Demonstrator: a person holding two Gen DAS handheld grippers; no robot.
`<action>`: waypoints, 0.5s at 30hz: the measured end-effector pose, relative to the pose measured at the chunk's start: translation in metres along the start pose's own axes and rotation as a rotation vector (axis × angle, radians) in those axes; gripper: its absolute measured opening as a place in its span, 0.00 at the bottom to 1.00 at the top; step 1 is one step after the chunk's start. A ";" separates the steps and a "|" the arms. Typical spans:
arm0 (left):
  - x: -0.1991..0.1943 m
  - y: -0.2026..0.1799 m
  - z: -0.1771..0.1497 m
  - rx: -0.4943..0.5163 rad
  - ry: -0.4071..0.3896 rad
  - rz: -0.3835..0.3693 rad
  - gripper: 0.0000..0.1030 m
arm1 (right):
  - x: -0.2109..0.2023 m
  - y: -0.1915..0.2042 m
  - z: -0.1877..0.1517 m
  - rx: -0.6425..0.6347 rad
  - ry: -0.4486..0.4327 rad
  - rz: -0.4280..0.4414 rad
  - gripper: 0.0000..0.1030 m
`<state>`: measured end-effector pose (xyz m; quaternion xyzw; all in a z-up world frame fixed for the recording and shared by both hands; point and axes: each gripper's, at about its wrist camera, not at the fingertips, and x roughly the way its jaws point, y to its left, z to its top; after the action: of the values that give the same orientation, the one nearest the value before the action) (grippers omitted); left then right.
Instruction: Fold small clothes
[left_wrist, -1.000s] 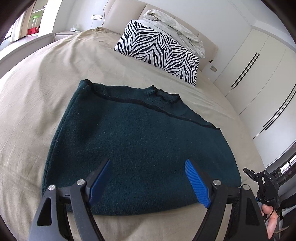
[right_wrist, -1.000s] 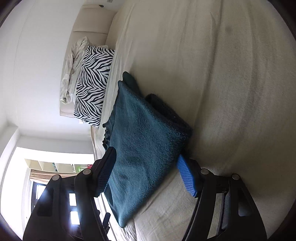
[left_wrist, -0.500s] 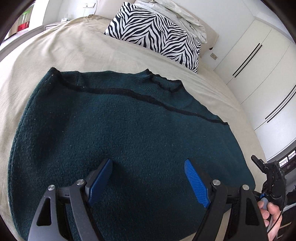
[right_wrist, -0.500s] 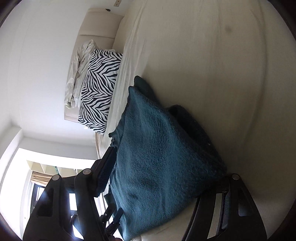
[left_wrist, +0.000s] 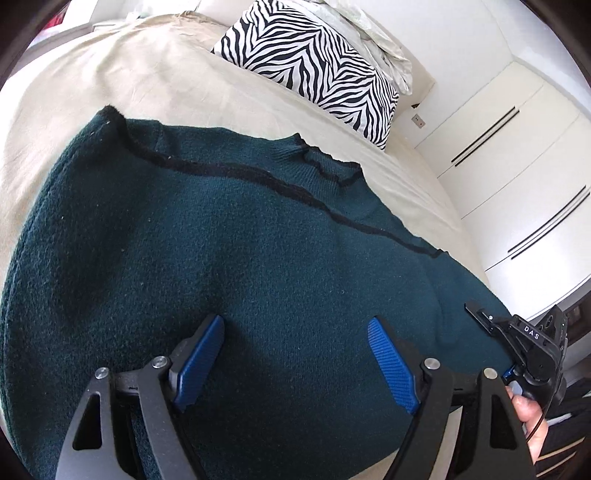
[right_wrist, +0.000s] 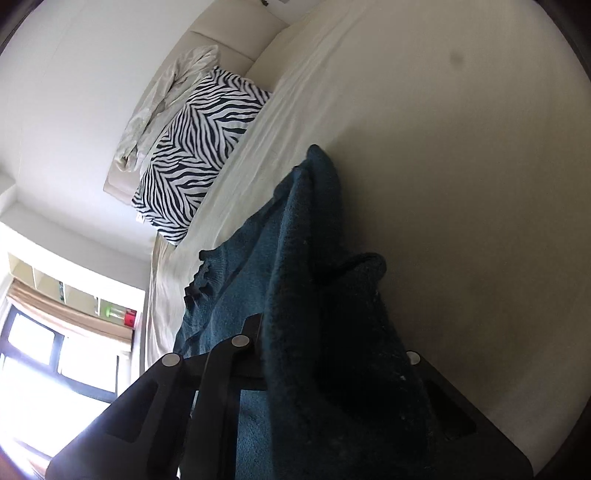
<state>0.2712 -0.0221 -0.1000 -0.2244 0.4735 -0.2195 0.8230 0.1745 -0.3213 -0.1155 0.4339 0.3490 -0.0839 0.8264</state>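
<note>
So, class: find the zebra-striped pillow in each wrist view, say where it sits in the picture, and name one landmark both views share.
Left wrist view: the zebra-striped pillow is at top centre, beyond the dark green sweater, against the headboard.
Right wrist view: the zebra-striped pillow is upper left, tilted, because this picture is rolled.
Shared landmark: the crumpled pale bedding lying against the pillow's far side.

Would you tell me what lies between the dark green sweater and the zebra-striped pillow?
Only bare beige bedsheet: the left wrist view shows nothing resting on it between the sweater and the pillow.
</note>
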 end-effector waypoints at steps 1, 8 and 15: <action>-0.003 0.007 0.003 -0.048 0.002 -0.037 0.76 | -0.001 0.023 -0.004 -0.089 0.000 -0.006 0.11; -0.028 0.043 0.019 -0.263 -0.016 -0.220 0.77 | 0.024 0.174 -0.140 -0.967 0.152 -0.017 0.11; -0.019 0.057 0.024 -0.321 0.034 -0.263 0.85 | 0.052 0.167 -0.181 -0.992 0.186 -0.071 0.11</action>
<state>0.2916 0.0386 -0.1092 -0.4086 0.4829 -0.2506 0.7328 0.1949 -0.0705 -0.1081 -0.0173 0.4335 0.1028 0.8951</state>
